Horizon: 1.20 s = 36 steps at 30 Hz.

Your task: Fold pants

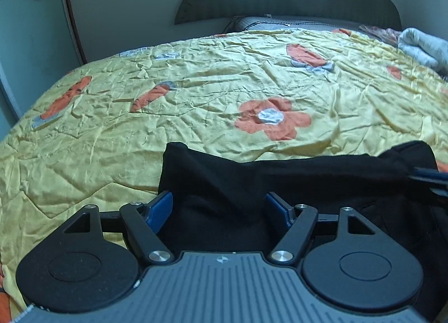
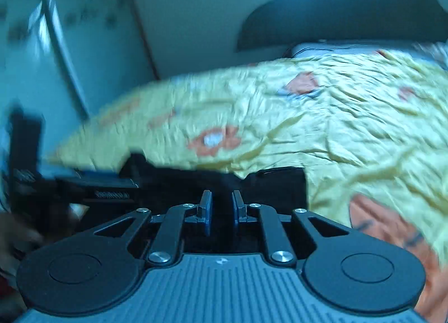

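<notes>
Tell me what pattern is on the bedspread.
The bedspread is yellow with orange flowers that have grey-white centres; it shows best in the left wrist view.

Blurred view: right gripper (image 2: 221,208), fingers (image 2: 205,205) narrowly apart, over black pants (image 2: 274,183) on the yellow flowered bed (image 2: 350,127).

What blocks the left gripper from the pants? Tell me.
Nothing visible. The left gripper is open with the black pants directly between its fingers, lying on the yellow bedspread.
</notes>
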{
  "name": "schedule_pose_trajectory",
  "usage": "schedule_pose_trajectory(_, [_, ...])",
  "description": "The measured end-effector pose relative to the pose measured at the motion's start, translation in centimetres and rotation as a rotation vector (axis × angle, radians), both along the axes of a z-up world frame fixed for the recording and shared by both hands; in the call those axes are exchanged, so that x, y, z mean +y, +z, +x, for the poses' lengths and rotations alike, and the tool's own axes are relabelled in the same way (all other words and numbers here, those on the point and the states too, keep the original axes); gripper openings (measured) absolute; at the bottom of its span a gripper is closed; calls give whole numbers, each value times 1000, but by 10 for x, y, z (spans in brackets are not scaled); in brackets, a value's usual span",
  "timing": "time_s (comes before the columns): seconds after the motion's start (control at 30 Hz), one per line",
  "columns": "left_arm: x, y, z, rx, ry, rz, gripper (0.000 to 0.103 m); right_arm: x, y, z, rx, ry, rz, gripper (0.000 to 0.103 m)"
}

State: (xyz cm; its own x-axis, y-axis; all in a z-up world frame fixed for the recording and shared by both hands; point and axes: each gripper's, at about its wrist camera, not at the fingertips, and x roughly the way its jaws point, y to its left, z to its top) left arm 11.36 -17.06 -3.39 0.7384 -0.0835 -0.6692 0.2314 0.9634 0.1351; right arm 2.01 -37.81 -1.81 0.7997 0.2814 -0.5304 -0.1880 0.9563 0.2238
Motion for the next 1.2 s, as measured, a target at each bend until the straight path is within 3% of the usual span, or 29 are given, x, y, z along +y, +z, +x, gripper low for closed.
schedule_pose_trajectory(0.1, [9, 10, -4, 6, 3, -36, 75, 0, -8, 18, 25, -44, -28, 13])
schedule_pose_trajectory(0.23, [24, 20, -23, 14, -29, -98, 76, 9, 1, -3, -24, -61, -53, 17])
schedule_pose_trajectory(0.3, [23, 15, -32, 34, -57, -95, 76, 16, 2, -15, -32, -31, -70, 23])
schedule_pose_trajectory(0.37, [19, 5, -36, 43, -68, -68, 78, 18, -1, -20, -13, -3, -65, 41])
schedule_pose_trajectory(0.43, [15, -1, -38, 25, -63, -41, 79, 17, -9, -16, 6, -6, -79, 49])
schedule_pose_trajectory(0.67, [16, 6, -40, 32, -58, -46, 79, 21, 5, -29, -49, -16, -82, 50])
schedule_pose_trajectory(0.87, [12, 8, -51, 11, -81, -17, 79, 25, -10, -25, 14, -16, -134, 53])
schedule_pose_trajectory(1.0, [16, 10, -51, 8, -71, -12, 81, 16, -5, -31, -16, -31, -72, 54])
schedule_pose_trajectory(1.2, [20, 12, -50, 9, -67, -2, 81, -3, -8, -32, 1, -88, -57, 55])
